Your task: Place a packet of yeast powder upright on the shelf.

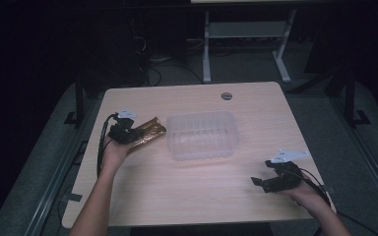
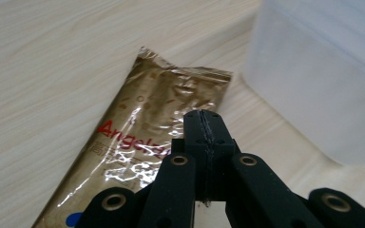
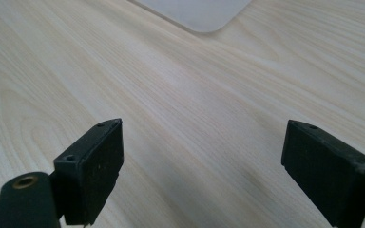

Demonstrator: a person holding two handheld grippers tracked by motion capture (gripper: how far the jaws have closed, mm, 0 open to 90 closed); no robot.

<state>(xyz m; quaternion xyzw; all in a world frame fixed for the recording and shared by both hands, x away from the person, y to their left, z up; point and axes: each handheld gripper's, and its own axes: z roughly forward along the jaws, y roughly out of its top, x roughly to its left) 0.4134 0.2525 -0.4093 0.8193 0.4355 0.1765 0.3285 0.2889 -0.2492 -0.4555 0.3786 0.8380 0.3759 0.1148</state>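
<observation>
Presently the gold packet (image 2: 157, 137) lies at left of centre in the high view, just beside the clear tub (image 1: 203, 133), not yet inside. Left gripper (image 2: 203, 124) has its jaws pressed together over the packet; whether they pinch its edge cannot be told. Right gripper (image 3: 202, 173) stands wide open, holding nothing, at lower right. Judged early: packet remains to be placed. Packet's lower end is cut off.
</observation>
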